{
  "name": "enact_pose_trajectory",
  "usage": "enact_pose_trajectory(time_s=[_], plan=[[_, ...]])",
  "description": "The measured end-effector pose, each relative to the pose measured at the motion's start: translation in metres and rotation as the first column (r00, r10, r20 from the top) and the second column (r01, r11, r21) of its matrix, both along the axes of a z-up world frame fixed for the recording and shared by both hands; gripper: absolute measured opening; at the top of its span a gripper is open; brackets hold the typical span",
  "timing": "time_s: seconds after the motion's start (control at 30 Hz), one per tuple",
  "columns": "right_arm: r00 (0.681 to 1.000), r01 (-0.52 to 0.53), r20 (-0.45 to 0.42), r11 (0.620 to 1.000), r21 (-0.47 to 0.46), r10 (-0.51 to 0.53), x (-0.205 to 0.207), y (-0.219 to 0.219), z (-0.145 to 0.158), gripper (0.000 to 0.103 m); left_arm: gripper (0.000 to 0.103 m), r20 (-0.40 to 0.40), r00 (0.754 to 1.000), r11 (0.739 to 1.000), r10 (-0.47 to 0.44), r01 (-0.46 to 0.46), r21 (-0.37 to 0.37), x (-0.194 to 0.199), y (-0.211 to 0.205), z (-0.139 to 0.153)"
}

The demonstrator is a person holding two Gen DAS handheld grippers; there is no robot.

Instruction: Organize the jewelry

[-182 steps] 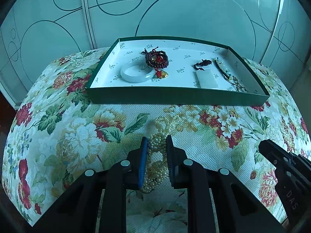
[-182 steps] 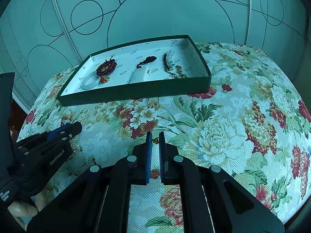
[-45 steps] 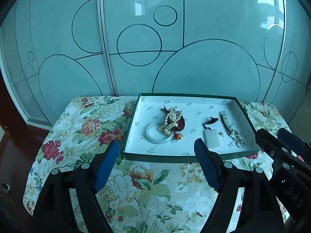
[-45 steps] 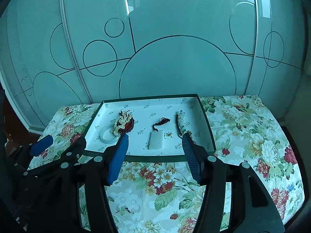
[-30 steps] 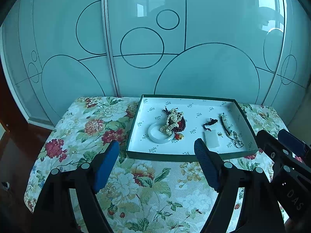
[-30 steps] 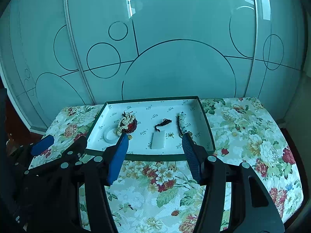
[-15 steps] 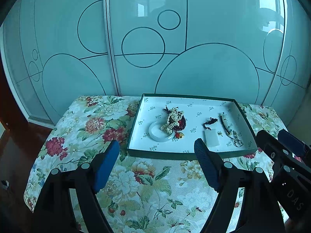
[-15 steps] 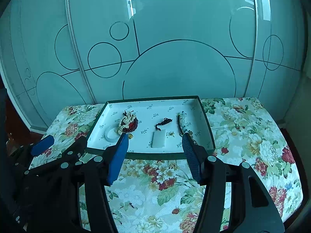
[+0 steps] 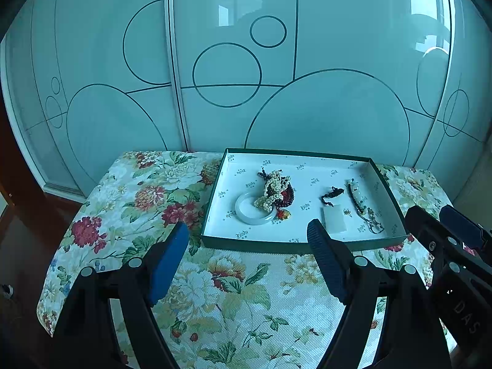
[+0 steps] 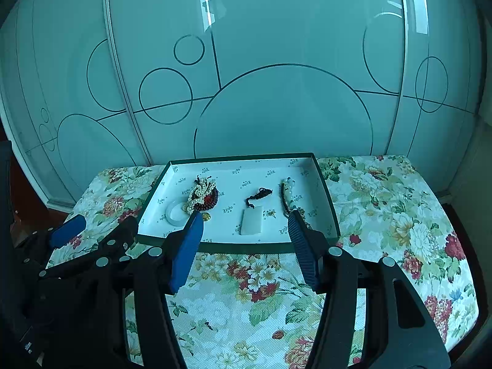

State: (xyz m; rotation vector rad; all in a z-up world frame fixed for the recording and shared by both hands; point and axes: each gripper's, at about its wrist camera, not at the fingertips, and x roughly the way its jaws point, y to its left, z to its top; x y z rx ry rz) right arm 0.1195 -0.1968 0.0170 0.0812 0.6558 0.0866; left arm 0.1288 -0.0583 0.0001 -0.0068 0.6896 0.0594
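Observation:
A green box with a white lining [image 9: 381, 178] [image 10: 323, 181] stands at the back of the floral table. In it a pearl strand [image 9: 272, 192] [image 10: 200, 195] lies across a dark red bead bracelet [image 9: 286, 196] and a white bangle [image 9: 246, 212] [image 10: 173, 212]. To the right lie a white pendant on a black cord [image 9: 333, 213] [image 10: 252, 221] and a beaded string [image 9: 358, 196] [image 10: 287, 195]. My left gripper [image 9: 247, 246] and right gripper [image 10: 244, 233] are both open and empty, held back in front of the box.
A floral cloth [image 9: 233, 292] [image 10: 393, 215] covers the table. Frosted glass doors with circle lines [image 9: 246, 92] stand close behind it. The right gripper shows at the right edge of the left wrist view [image 9: 452, 246]; the left gripper shows at the left in the right wrist view [image 10: 77, 246].
The pearl strand, earlier pinched in my left gripper on the cloth, now lies in the box. Both grippers have opened and pulled back; over the last second they barely move.

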Motion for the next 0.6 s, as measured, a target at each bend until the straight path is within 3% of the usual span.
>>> enact_pose_trajectory(time_s=[0.6], plan=[[1.0, -0.001, -0.01, 1.0, -0.006, 0.001, 0.0019, 0.0025, -0.0037, 0.057, 0.078, -0.014, 1.0, 1.0, -0.003, 0.003, -0.013, 0.0027, 0.0017, -0.0088]])
